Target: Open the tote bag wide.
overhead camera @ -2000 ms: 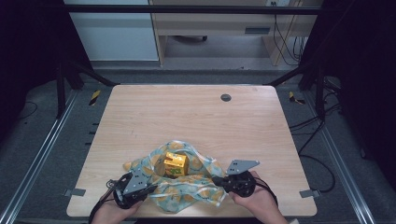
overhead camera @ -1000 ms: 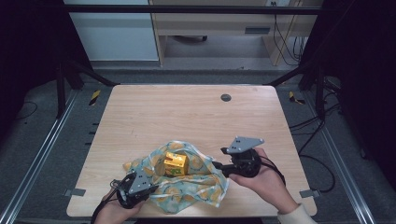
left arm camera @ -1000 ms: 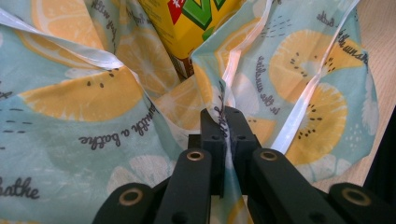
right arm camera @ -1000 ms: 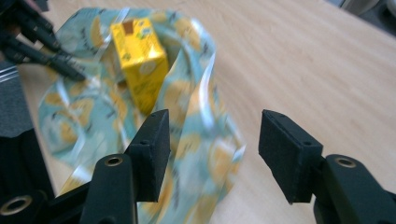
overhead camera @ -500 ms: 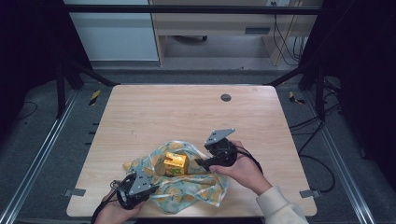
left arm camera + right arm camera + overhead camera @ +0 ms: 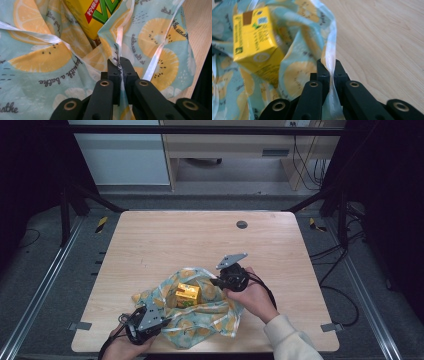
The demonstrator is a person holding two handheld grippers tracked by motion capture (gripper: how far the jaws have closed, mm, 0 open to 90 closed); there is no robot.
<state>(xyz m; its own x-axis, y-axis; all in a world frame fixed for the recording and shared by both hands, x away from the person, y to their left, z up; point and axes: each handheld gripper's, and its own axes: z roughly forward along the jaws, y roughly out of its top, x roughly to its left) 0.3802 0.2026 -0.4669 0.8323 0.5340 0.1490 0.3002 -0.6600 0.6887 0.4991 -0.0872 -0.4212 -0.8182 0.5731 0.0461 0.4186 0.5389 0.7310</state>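
Observation:
A light blue cloth [image 6: 210,317] printed with lemon slices lies rumpled on the table's near half. On it stands a yellow drink carton [image 6: 187,295] [image 6: 253,37] [image 6: 95,15]. My left gripper [image 6: 162,319] [image 6: 119,65] is at the cloth's near left corner, shut on the cloth's edge [image 6: 117,53]. My right gripper [image 6: 216,281] [image 6: 329,65] is at the cloth's far right side, shut on its white-bordered edge [image 6: 331,50], which is lifted beside the carton.
The wooden table [image 6: 200,240] has a small round grommet [image 6: 242,224] near its far edge. Metal frame rails [image 6: 45,285] run along both sides. A cabinet and cables lie on the floor beyond the table.
My right gripper has moved from the cloth's near right corner up and left toward the carton, pulling the cloth edge with it. The left gripper stayed in place.

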